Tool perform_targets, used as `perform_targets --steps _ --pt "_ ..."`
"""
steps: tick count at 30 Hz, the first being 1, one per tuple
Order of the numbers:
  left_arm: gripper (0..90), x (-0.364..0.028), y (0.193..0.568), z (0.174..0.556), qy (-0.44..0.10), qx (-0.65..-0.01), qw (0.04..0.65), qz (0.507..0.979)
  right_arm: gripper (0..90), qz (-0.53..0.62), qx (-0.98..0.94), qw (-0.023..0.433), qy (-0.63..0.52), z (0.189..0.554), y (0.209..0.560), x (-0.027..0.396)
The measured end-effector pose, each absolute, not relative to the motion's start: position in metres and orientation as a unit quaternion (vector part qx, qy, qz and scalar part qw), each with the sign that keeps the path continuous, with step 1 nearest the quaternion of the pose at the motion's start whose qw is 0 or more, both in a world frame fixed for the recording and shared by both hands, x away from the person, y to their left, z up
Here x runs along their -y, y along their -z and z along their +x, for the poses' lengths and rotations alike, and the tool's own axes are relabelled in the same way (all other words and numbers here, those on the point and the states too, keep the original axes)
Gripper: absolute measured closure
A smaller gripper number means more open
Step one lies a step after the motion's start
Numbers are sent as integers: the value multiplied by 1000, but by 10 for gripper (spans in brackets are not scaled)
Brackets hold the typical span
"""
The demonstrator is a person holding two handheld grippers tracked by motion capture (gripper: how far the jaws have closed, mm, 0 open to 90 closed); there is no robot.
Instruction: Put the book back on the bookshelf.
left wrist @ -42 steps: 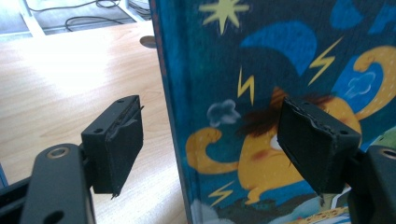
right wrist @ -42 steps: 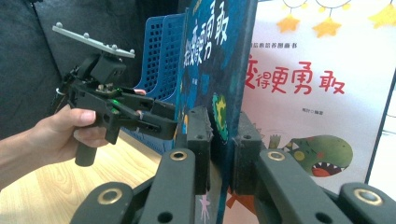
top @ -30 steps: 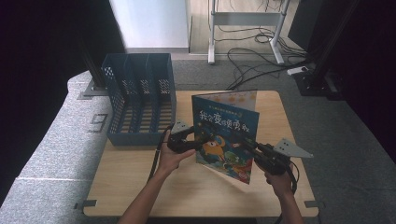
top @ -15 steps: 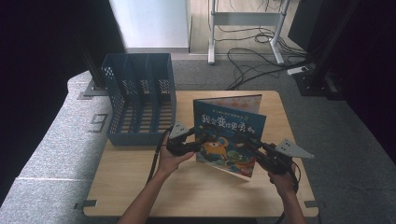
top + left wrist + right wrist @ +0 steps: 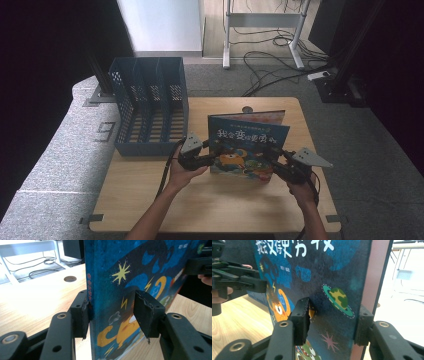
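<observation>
The left hand-held gripper (image 5: pixel 214 155) has just been closing its jaws around the spine edge of the blue hardcover picture book with a cartoon cover (image 5: pixel 248 145). In the left gripper view one pad (image 5: pixel 83 315) lies against the spine side while the other (image 5: pixel 146 312) stands clear of the cover, so the grip is not yet made. The right hand-held gripper (image 5: pixel 274 161) has just been opening. In the right gripper view the book's open edge sits between its jaws, the far pad (image 5: pixel 363 325) near the pink inner board, the near pad (image 5: pixel 302 320) lifted off the cover: it looks released. Compared with a second ago the book has swung from a leaning tilt to nearly upright on its bottom edge. This reads as a handover of the book from right to left, probably ahead of filing it. The book stands in the middle of the light wooden table (image 5: pixel 210 205), between both grippers, with the blue perforated plastic file rack (image 5: pixel 150 110) to its left and farther back.
</observation>
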State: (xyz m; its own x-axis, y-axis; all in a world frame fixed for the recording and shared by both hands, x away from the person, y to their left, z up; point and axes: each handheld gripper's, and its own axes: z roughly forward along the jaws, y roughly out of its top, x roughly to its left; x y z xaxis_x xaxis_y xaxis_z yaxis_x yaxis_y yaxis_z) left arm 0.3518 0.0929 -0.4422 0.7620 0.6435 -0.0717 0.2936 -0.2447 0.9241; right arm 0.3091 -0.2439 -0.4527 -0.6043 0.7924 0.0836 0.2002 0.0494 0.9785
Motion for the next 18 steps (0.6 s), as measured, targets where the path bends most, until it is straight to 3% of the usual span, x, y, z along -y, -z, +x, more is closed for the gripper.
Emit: perform_targets --steps 8,18 --pt "487 -92 444 348 -169 -308 538 766 448 376 -681 247 -578 325 451 242" --pt "566 -95 446 346 -180 -317 540 759 369 389 -678 246 -574 340 449 236"
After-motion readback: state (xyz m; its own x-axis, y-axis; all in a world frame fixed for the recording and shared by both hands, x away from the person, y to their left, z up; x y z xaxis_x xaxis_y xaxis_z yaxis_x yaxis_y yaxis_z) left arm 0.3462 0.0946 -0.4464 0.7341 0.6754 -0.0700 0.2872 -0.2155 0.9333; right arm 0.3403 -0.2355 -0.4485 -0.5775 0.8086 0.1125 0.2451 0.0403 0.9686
